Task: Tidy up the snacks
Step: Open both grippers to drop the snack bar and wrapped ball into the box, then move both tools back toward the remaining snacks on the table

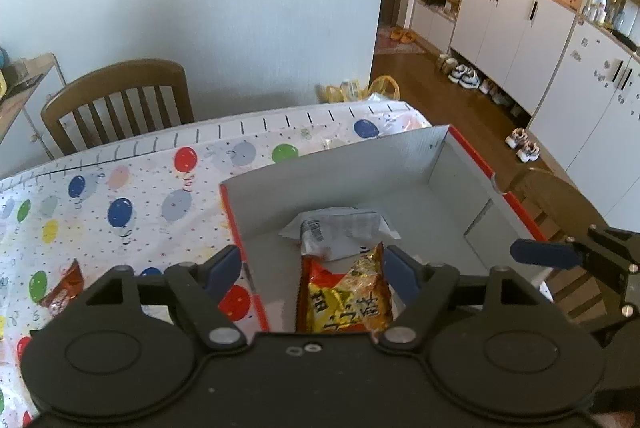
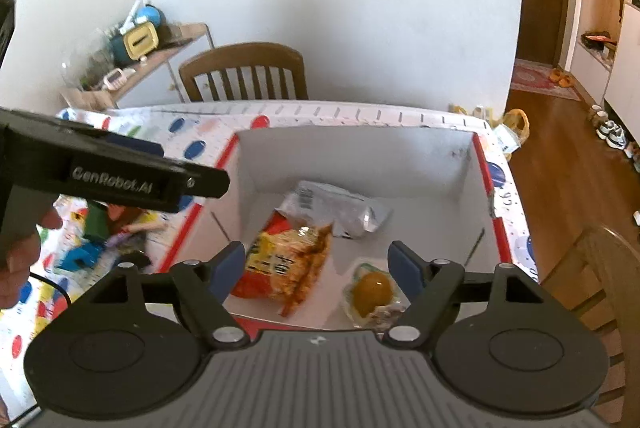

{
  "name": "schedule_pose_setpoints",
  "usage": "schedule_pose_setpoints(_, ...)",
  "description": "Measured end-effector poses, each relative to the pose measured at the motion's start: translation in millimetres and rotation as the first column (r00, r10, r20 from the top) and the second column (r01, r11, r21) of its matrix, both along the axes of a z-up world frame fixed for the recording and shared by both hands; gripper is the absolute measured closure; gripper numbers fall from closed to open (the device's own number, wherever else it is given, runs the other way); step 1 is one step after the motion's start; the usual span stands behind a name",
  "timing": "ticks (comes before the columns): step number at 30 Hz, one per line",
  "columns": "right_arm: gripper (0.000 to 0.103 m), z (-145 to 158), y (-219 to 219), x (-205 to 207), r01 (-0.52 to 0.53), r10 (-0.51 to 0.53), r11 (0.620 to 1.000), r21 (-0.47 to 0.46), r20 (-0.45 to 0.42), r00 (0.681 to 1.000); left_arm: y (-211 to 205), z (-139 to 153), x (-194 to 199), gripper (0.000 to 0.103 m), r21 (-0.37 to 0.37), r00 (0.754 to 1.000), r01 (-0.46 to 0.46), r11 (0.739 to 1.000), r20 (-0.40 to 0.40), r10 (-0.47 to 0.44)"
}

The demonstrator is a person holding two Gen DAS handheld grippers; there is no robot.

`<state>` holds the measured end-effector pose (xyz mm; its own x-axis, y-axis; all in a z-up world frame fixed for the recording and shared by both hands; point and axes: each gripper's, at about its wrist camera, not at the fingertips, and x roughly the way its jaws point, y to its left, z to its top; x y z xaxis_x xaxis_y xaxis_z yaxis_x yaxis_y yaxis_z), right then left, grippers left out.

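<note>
Box (image 2: 360, 156), white inside with a red rim, sits on the surface (image 1: 120, 188) under a balloon-print cloth. Three snacks lie on its floor. Silver packet (image 2: 340, 206) is farthest in, near the middle. Orange-and-yellow packet (image 2: 284, 264) lies nearer, its far corner overlapping the silver one. Clear wrapper with a yellow-brown round piece (image 2: 370, 292) rests near the right front corner, apart from the other two.

Left tool (image 1: 310, 268) hangs over the box's near left part, fingers spread wide, nothing between the pads; the orange packet lies below the gap. Right tool (image 2: 318, 268) hangs over the near edge, fingers likewise wide apart and empty. A hand (image 2: 16, 260) grips the left tool's handle at far left.

More snacks lie on the cloth left of the box: a brown packet (image 1: 64, 288) and a colourful heap (image 2: 104, 236). Wooden chair (image 1: 120, 100) stands at the far side.
</note>
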<state>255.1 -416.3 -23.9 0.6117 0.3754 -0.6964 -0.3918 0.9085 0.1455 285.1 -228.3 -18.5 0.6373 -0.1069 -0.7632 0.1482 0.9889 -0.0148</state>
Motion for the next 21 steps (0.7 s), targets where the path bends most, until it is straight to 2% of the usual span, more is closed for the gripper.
schedule_pose_setpoints(4,0.02,9.5,12.9,-10.8,0.002,-0.002,1.0,0.012,0.013,1.0,15.9,9.1,-18.8,0.022,-0.01,1.0,-0.005,1.0,0.03,0.005)
schedule_pose_setpoints(12,0.019,23.1,43.2,-33.2,-0.014,0.012,0.998,0.058,0.033,0.999,57.8,21.4,-54.0,0.015,-0.046,0.998,-0.026,0.999,0.059,0.028)
schedule_pose_setpoints(16,0.018,26.3,63.0,-43.6,-0.028,0.025,0.997,0.072,0.042,0.999,84.5,22.4,-69.8,0.007,-0.067,0.997,-0.045,0.997,0.058,0.049)
schedule_pose_setpoints(21,0.012,28.3,88.8,-57.5,-0.041,0.035,0.994,0.097,0.06,0.998,119.6,22.8,-88.7,0.003,-0.081,0.994,-0.083,0.993,0.068,0.088)
